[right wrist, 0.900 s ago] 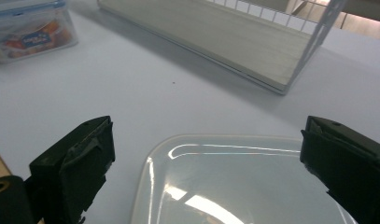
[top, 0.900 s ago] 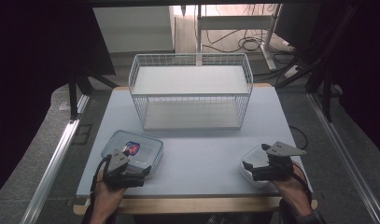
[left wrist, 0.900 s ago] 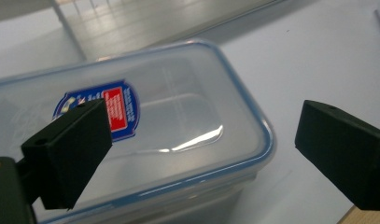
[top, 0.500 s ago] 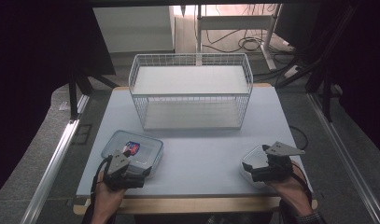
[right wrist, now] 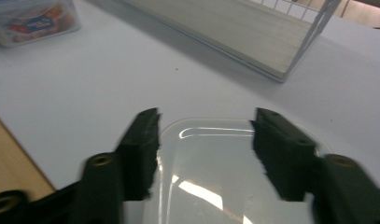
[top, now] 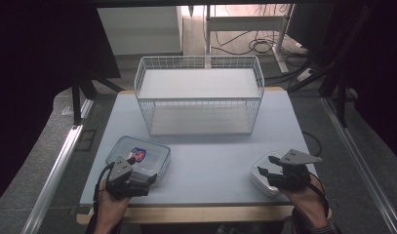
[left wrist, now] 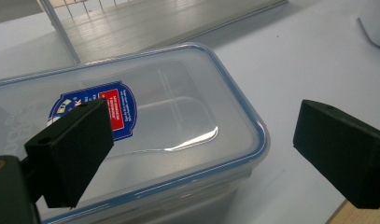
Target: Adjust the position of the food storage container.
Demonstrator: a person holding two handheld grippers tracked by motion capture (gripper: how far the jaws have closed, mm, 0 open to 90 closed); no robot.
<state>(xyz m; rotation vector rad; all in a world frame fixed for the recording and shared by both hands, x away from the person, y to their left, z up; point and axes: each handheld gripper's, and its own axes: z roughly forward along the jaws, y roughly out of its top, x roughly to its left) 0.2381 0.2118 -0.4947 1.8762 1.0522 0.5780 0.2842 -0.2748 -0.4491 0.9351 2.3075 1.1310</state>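
Left gripper: fingers spread wide, nothing between them. It sits at the near left corner of the surface, over the near edge of a clear lidded container. In the left gripper view one finger lies over the lid beside the container's blue and red label, the other stands off to the side over the bare surface. Whether either finger touches the lid cannot be told.

Right gripper: fingers moderately apart, not clamped on anything. They stand above a second clear container at the near right corner; in the right gripper view its glossy lid lies between and below the two fingers. Contact cannot be told.

A person's hand holds the left gripper and another hand holds the right, both entering from the near edge.

Surface: pale blue-grey top with a wooden strip along the near edge. A white wire basket stands at the far centre, well apart from both containers, with a pale board across its floor.

Room: dim. Dark panels stand at left and right. A metal rail runs along the floor at left. Cables lie on the floor beyond the basket, beside white table legs.
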